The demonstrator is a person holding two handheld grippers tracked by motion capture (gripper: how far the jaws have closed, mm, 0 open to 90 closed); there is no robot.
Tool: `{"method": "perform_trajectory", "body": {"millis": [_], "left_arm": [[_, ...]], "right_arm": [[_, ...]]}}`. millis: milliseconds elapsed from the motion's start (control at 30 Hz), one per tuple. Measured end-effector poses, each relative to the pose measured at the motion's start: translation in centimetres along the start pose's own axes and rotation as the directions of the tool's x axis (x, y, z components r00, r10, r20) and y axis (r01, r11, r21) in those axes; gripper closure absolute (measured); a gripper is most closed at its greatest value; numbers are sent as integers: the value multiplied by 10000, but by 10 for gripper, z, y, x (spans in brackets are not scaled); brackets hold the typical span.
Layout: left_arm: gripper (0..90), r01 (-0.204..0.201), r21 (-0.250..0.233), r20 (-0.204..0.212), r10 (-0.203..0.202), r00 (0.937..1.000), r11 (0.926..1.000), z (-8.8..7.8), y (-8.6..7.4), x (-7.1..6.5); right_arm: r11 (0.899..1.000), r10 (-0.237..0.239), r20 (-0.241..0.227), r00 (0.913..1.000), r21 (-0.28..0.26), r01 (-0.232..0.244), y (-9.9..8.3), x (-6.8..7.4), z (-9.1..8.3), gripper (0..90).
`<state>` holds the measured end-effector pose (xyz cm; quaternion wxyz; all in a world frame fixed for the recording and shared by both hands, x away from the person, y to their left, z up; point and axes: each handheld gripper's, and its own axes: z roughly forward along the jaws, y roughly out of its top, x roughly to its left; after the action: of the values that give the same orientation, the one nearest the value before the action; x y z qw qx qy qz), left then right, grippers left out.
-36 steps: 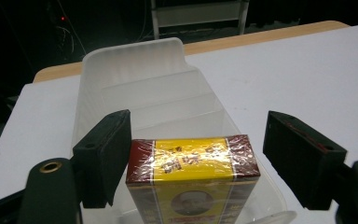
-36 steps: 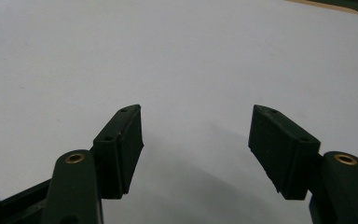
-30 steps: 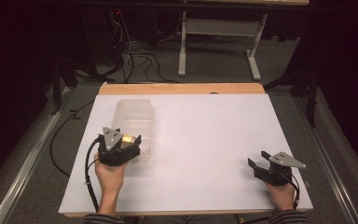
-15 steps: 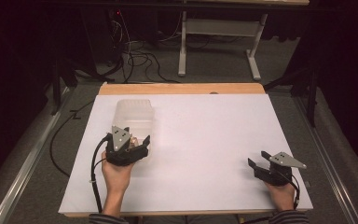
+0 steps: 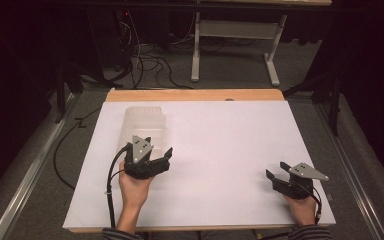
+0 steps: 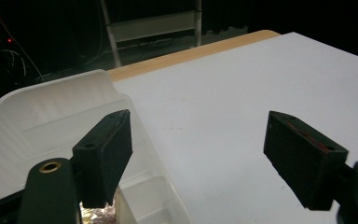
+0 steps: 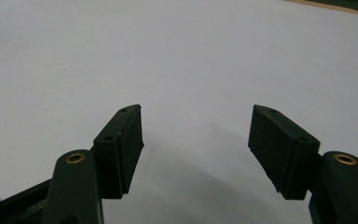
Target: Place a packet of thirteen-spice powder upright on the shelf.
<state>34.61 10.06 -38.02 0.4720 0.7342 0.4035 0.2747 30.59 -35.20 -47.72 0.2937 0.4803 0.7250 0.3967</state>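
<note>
- right gripper [image 5: 276, 178] near the person's edge at the table's right, jaws spread apart, nothing between them; the right gripper view has bare white table [image 7: 177, 56] ahead.
- left gripper [image 5: 157, 156] a bit farther in at the left, jaws also spread wide and holding nothing. Its left jaw sits over the near end of the clear plastic container [image 5: 142, 125]; the right jaw is out over bare table.
- container lies on the white table [image 5: 220, 150] top at its left side, running away from the left gripper toward the wooden far edge [image 5: 195, 95].
- risk, my judgement: the container looks light and thin-walled, so a jaw catching its rim could slide or tip it; closing hard could flex or crack the wall.
- left gripper view shows crinkled foil-like stuff [image 6: 100, 215] low inside the container behind the left jaw, can't tell what it is; the high view doesn't resolve that.
- high view gives the layout, the grippers well apart, cables and a desk frame [image 5: 240, 45] on the floor beyond.
</note>
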Motion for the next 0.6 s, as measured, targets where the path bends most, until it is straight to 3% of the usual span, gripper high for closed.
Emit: {"method": "perform_trajectory", "body": {"millis": [600], "left_arm": [[246,-158,109,626,151,9979,9998,8,0,-17]], "right_arm": [[10000,-63,-47,10000,-14,63,0,0,0,360]]}}
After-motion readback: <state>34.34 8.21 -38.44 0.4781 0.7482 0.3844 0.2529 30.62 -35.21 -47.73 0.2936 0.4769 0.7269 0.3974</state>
